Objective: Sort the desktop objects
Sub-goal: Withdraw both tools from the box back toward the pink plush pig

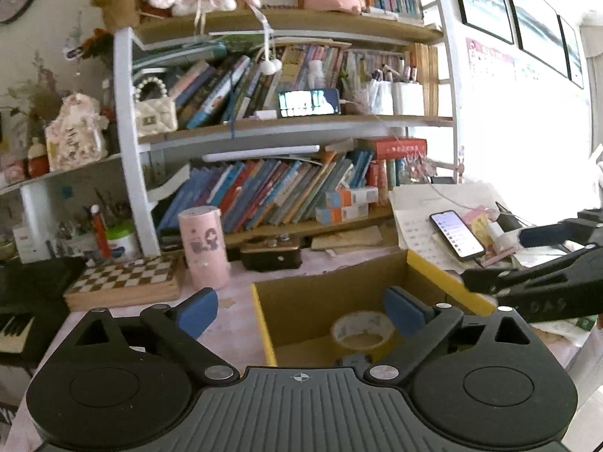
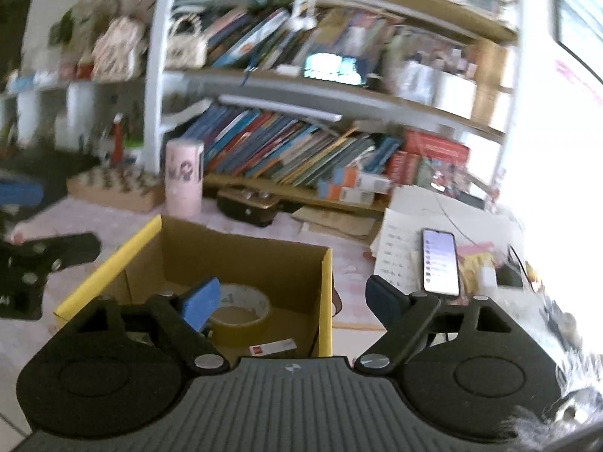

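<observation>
An open cardboard box (image 1: 320,301) with yellow-edged flaps sits on the pink desk. A roll of tape (image 1: 362,333) lies inside it, with a dark object beside it. My left gripper (image 1: 301,310) is open and empty, hovering over the box's near left corner. In the right wrist view the box (image 2: 241,260) holds the tape roll (image 2: 241,310) and a small white-and-red item (image 2: 272,347). My right gripper (image 2: 292,303) is open and empty above the box's right wall. It also shows in the left wrist view (image 1: 535,260), to the right of the box.
A pink cylinder (image 1: 203,248), a checkered wooden box (image 1: 124,282) and a black case (image 1: 271,254) stand behind the box. A lit phone (image 2: 440,261) lies on papers to the right. A bookshelf (image 1: 282,120) fills the back. A keyboard (image 1: 15,324) is at far left.
</observation>
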